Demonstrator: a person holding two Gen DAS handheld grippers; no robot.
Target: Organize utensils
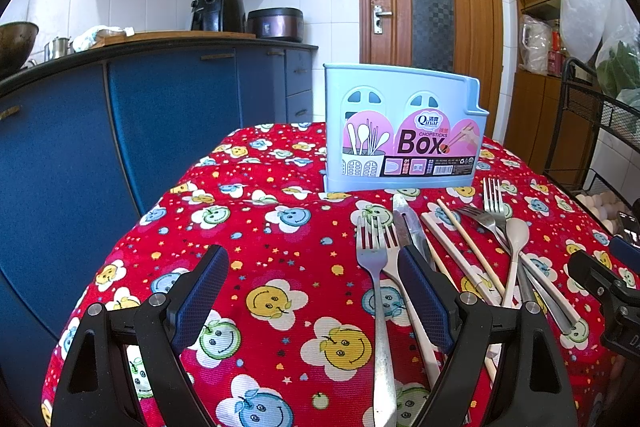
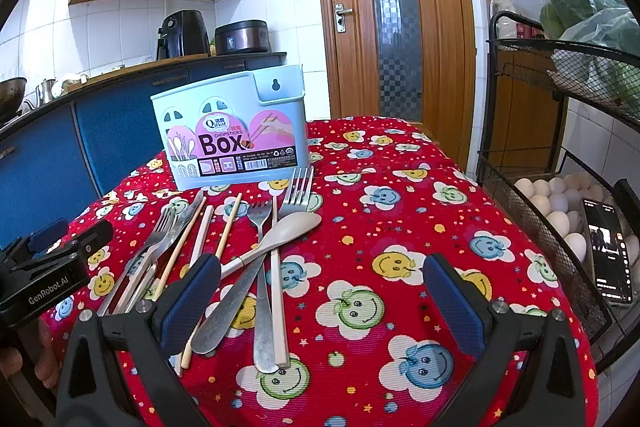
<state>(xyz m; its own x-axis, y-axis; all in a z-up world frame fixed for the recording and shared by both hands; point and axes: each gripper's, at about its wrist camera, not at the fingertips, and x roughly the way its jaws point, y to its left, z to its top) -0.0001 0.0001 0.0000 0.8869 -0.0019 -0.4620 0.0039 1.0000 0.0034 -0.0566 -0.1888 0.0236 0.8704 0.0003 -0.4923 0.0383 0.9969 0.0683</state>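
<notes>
Kitchen table w/ red cloth (image 2: 400, 187): chopsticks box (image 2: 232, 139) at far edge, utensils (image 2: 256, 251) loose mid-table. Left gripper (image 1: 312, 303) & right gripper (image 2: 320, 299) both wide, empty. Nothing sorted yet; next, you pinch one piece.

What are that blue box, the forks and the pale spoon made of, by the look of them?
The box looks like moulded pale blue plastic, matte, with cut-out windows. The forks look like metal, probably steel: grey and shiny. The spoon is beige and dull, likely plastic, perhaps a fibre composite.
</notes>
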